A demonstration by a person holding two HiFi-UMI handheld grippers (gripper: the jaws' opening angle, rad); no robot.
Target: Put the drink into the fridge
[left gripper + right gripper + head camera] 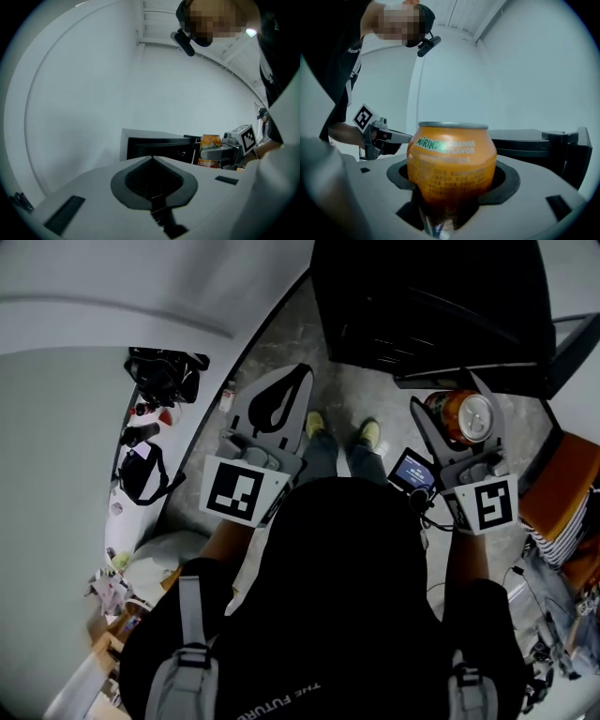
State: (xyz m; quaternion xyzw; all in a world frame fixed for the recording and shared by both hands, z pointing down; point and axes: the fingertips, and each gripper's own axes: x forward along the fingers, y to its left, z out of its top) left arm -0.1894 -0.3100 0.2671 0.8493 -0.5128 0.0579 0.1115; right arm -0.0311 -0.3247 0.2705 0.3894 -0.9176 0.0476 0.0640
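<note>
Head view: my right gripper (448, 399) is clamped on the orange drink can (466, 416), held in the air just before the black fridge (431, 306). My left gripper (295, 381) hangs well apart from it.

Left gripper view: my left jaws are together with nothing between them. The fridge (154, 145) stands beyond, the can (210, 150) at its right.

Right gripper view: my right jaws grip the can (451, 159) upright by its lower body, and the fridge (543, 140) shows behind it.

a bare room, sort unclear: white walls (84, 93), stone floor (349, 395), black mini fridge (431, 306).
</note>
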